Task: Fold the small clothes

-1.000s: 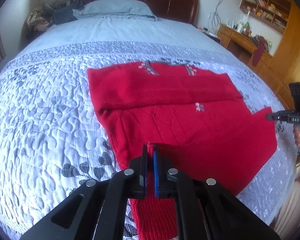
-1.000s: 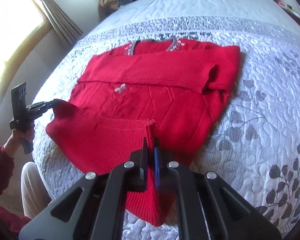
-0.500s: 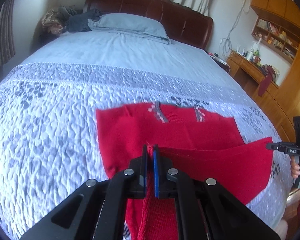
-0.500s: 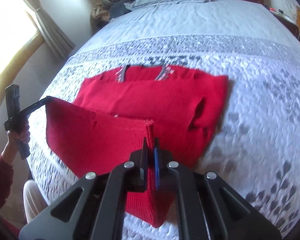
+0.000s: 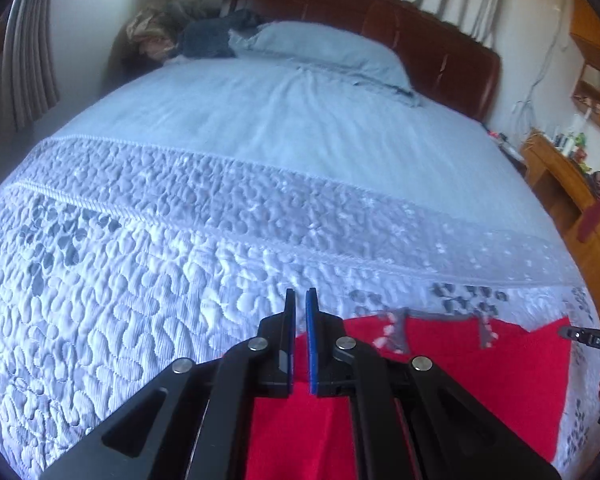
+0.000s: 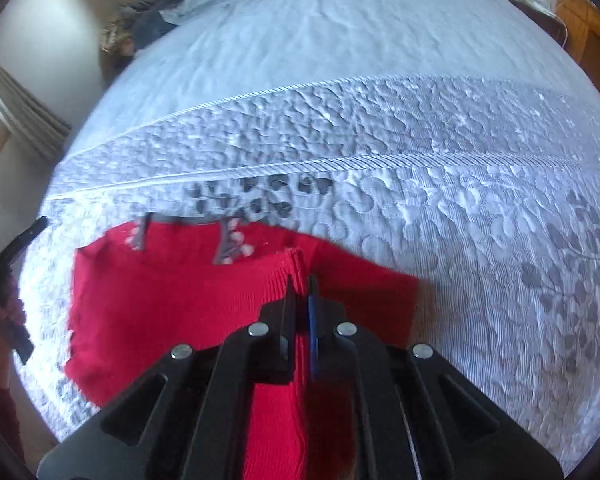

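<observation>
A red knit sweater (image 5: 480,380) with a grey-trimmed neckline (image 5: 396,332) lies on the quilted bedspread (image 5: 140,280). My left gripper (image 5: 300,320) is shut on one corner of its hem, with red cloth pinched low between the pads. The fingertips reach past the sweater's far edge, over bare quilt. In the right wrist view my right gripper (image 6: 300,292) is shut on the other hem corner, whose ribbed edge sticks up beside the neckline (image 6: 228,244). The lifted lower half of the sweater (image 6: 172,292) covers the upper half. Each view shows the other gripper (image 5: 588,338) (image 6: 16,244) at its edge.
A blue pillow (image 5: 328,48) and a heap of clothes (image 5: 204,36) lie at the brown headboard (image 5: 380,4). Wooden shelves and a nightstand (image 5: 572,184) stand along the right of the bed. Plain sheet stretches beyond the quilted band. A hand (image 6: 4,320) grips the left handle.
Both grippers have carried the hem from the near edge across the sweater to the neckline. The lower half now lies over the folded sleeves and chest.
</observation>
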{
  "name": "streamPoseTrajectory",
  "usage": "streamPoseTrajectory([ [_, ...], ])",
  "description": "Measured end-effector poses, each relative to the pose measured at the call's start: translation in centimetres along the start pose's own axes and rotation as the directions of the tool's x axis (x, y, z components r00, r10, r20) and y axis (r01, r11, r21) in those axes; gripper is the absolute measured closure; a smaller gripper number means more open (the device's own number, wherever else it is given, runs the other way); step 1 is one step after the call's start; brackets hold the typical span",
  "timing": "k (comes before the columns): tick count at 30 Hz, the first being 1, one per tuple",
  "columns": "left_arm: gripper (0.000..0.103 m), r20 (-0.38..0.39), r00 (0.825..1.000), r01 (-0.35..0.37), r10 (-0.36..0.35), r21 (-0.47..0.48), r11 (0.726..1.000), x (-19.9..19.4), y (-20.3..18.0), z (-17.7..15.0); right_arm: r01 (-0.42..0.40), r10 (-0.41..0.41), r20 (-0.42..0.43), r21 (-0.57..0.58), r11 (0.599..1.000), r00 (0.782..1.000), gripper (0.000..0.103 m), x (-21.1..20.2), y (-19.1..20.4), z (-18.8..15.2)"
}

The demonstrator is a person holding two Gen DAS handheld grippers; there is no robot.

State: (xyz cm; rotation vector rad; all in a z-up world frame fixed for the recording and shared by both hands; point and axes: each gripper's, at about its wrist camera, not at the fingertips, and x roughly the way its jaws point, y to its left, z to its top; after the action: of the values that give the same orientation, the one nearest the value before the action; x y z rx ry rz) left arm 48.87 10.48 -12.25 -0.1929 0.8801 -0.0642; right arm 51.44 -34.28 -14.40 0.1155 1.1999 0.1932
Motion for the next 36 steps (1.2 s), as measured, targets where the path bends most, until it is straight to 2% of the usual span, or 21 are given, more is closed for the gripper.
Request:
streamPoseTrajectory([
  [4, 0.098, -0.091, 0.995, 0.053, -0.049, 0.039, 0.998, 1.9, -0.2, -2.1, 0.076, -0.076, -0.097, -0.004, 0.997, 0.992, 0.099, 4.3, -0.9, -0.6],
  [6, 0.092, -0.176, 0.982, 0.091, -0.071, 0.107, 0.99, 2.7, -1.0, -3.8, 0.072, -0.072, -0.106, -0.004, 0.997, 0.992, 0.099, 5.2, -1.4, -1.4],
  [7, 0.086, -0.204, 0.976, 0.101, -0.072, 0.135, 0.986, 3.0, -1.5, -4.4, 0.058, -0.056, -0.097, 0.009, 0.998, 0.994, 0.099, 5.5, -1.8, -1.7],
  [8, 0.082, -0.229, 0.971, 0.104, -0.063, 0.173, 0.979, 3.4, -2.0, -5.1, 0.045, -0.042, -0.089, 0.024, 0.999, 0.995, 0.099, 5.5, -2.1, -1.8],
  [10, 0.063, -0.25, 0.968, 0.096, -0.038, 0.224, 0.97, 4.1, -2.9, -5.8, 0.023, -0.019, -0.08, 0.05, 0.998, 0.997, 0.099, 5.4, -2.5, -2.0],
  [14, 0.062, -0.278, 0.961, 0.069, 0.012, 0.279, 0.958, 6.2, -4.2, -6.2, 0.029, -0.026, -0.075, 0.03, 0.999, 0.997, 0.099, 5.1, -2.2, -2.0],
  [16, 0.065, -0.282, 0.959, 0.065, 0.018, 0.283, 0.957, 7.0, -4.5, -6.0, 0.031, -0.03, -0.069, 0.019, 0.999, 0.997, 0.099, 5.1, -2.0, -2.1],
  [17, 0.082, -0.279, 0.96, 0.058, 0.025, 0.287, 0.956, 7.4, -4.6, -6.0, 0.03, -0.029, -0.066, 0.019, 0.999, 0.997, 0.099, 5.1, -1.9, -2.2],
  [19, 0.098, -0.284, 0.959, 0.065, 0.018, 0.281, 0.958, 7.7, -4.8, -6.0, 0.025, -0.024, -0.058, 0.02, 0.999, 0.998, 0.099, 5.1, -1.8, -2.2],
  [22, 0.099, -0.238, 0.971, 0.059, 0.009, 0.274, 0.96, 6.9, -5.0, -5.7, 0.013, -0.012, -0.037, 0.016, 1.0, 0.999, 0.099, 4.4, -1.8, -2.2],
  [26, 0.1, -0.121, 0.992, 0.062, -0.04, 0.185, 0.981, 4.6, -4.3, -3.7, -0.065, 0.063, 0.032, 0.064, 0.996, 0.998, 0.099, 2.3, -2.7, -1.4],
  [29, 0.1, -0.065, 0.998, 0.011, 0.0, 0.172, 0.985, 4.8, -4.4, -2.3, -0.054, 0.048, 0.056, 0.105, 0.993, 0.997, 0.099, 2.0, -3.5, -0.2],
  [31, 0.099, -0.069, 0.997, -0.026, 0.039, 0.19, 0.981, 5.9, -4.7, -2.1, -0.045, 0.04, 0.038, 0.144, 0.989, 0.998, 0.099, 2.9, -4.2, 0.4],
  [34, 0.099, -0.177, 0.978, -0.068, 0.108, 0.216, 0.974, 9.4, -4.6, -3.5, 0.009, -0.004, -0.028, 0.158, 0.987, 1.0, 0.099, 5.5, -4.6, 0.3],
  [36, 0.099, -0.197, 0.971, -0.087, 0.139, 0.253, 0.964, 10.2, -4.8, -4.8, 0.031, -0.025, -0.04, 0.156, 0.987, 0.999, 0.098, 6.5, -4.5, -0.2],
])
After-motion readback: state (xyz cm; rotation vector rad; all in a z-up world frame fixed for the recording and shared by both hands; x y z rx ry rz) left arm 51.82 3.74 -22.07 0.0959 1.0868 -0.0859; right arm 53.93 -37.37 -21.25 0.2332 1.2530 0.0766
